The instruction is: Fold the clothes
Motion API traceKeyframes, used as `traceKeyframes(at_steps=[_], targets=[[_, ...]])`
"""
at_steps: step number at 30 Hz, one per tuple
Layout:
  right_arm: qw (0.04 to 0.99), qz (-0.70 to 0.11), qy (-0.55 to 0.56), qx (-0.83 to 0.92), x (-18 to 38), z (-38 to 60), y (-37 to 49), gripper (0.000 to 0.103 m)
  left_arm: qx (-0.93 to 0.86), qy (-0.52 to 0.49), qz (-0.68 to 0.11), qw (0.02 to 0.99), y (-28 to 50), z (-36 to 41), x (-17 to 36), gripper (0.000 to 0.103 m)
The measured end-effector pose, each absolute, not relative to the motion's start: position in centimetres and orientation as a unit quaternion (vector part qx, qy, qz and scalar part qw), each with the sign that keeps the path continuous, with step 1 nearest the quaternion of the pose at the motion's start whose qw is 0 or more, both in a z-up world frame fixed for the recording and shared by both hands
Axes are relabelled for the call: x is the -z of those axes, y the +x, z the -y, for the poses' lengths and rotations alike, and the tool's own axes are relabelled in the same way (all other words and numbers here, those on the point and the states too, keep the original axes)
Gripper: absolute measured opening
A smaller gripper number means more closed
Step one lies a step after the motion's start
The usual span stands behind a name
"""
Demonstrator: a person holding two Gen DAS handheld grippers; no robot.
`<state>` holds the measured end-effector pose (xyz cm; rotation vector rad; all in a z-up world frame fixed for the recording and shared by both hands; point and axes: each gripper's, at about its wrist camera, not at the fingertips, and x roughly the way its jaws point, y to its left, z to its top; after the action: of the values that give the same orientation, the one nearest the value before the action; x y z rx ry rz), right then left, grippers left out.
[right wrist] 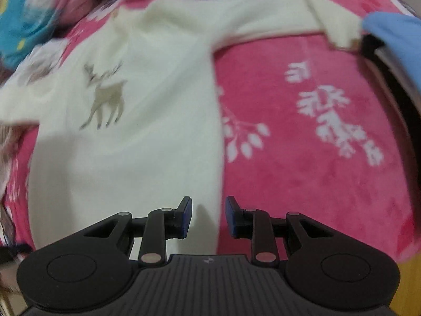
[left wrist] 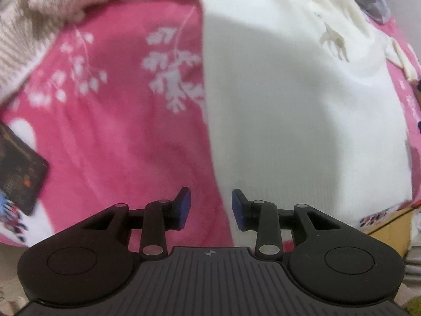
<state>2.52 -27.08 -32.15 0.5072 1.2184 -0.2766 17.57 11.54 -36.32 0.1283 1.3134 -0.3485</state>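
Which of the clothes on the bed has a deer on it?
The white sweater, spread flat on the pink blanket. The beige knit bunched beside it shows no picture.

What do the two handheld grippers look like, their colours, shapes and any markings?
The left gripper and right gripper look alike: matte black bodies with ribbed tops bearing a small round emblem, rounded shoulders with circular recesses, jointed black linkage arms with silver pivot pins, and blue pads lining the fingers. No cables or sleeves show.
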Motion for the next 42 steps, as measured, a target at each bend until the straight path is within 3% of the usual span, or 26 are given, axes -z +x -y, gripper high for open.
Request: traceKeyframes(at_steps=[8,11,18,23,29,35,42], targets=[[0.773,-0.549,0.300,0.108,35.9,25.8,-1.8,0.033,0.273,0.045,-0.592,0.757,20.2,-1.5,33.7,0.038],[0.789,-0.530,0.300,0.087,35.8,24.7,-2.9,0.015,0.336,0.011,-0.611,0.717,21.2,4.3,34.4,0.039],[0.856,-0.484,0.182,0.013,32.7,19.8,-1.5,0.014,0.414,-0.027,-0.655,0.631,22.5,15.8,37.7,0.040],[0.872,-0.472,0.131,-0.017,32.6,17.6,-0.5,0.016,0.399,0.011,-0.667,0.629,22.6,17.6,39.1,0.037],[0.855,-0.459,0.241,-0.019,32.2,20.0,-3.3,0.018,0.376,0.029,-0.683,0.625,23.3,18.5,40.3,0.023],[0.780,-0.458,0.424,0.050,34.1,25.4,-8.0,0.019,0.363,-0.006,-0.707,0.607,24.0,16.8,41.1,0.023],[0.766,-0.459,0.448,0.038,35.8,25.2,-6.7,0.019,0.351,-0.041,-0.732,0.583,24.5,14.9,41.7,0.034]])
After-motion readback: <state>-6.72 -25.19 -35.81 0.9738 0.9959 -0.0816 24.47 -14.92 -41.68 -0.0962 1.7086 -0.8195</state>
